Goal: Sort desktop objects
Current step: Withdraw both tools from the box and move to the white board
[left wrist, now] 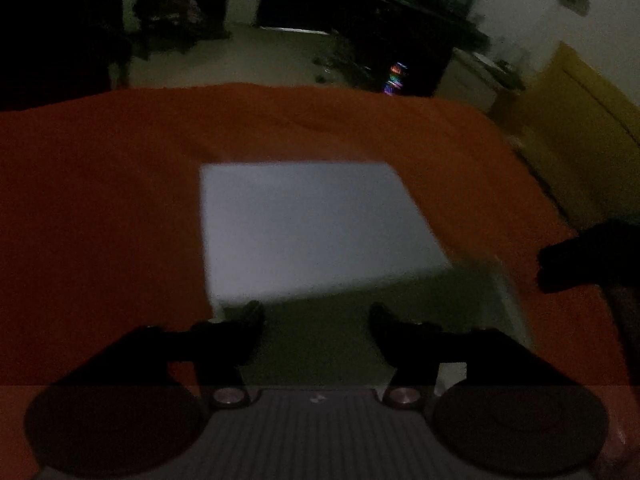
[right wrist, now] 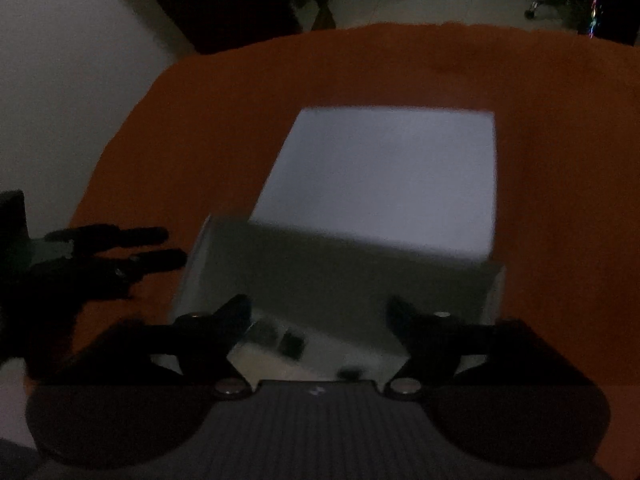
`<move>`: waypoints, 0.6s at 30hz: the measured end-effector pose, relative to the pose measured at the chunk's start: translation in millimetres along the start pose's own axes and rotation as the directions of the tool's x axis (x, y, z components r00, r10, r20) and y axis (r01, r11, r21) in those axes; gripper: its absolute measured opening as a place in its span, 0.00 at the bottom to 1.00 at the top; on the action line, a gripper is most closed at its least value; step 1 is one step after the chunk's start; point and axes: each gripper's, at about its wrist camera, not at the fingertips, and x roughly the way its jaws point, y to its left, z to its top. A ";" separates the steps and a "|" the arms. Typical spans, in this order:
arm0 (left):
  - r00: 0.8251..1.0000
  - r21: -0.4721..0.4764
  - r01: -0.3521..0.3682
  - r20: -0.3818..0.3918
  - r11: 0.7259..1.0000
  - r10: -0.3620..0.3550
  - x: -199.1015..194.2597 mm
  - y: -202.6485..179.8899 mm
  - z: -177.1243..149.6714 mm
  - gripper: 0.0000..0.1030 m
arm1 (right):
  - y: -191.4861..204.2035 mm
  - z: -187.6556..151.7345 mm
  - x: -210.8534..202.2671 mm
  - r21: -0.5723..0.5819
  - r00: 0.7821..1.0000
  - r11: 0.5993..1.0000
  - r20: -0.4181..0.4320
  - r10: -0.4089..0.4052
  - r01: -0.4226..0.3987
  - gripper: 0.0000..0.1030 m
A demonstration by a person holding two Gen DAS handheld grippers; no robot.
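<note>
Two tools (left wrist: 316, 320) above box (right wrist: 340, 280) (open).

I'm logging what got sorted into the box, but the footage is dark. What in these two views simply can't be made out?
- Right wrist view: small dark items on the box floor; dim, blurred, partly behind the right tool.
- Left wrist view: the box interior is in shadow, its near part hidden by the left tool.
- Left wrist view: the other tool is cut off by the right edge.
</note>
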 end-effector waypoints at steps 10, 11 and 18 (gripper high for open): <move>0.997 -0.008 0.021 -0.080 1.000 -0.022 121.8 81.0 54.3 0.58 | -111.4 75.9 73.0 0.099 0.989 0.985 0.015 -0.145 0.143 0.81; 0.995 0.004 0.028 -0.096 1.000 -0.027 132.7 84.6 53.3 0.58 | -119.1 78.6 82.2 0.106 0.989 0.984 0.011 -0.148 0.146 0.81; 0.987 -0.056 0.059 -0.145 0.997 -0.067 177.8 116.2 38.1 0.61 | -176.4 70.5 144.5 0.206 0.987 0.965 -0.026 -0.161 0.163 0.81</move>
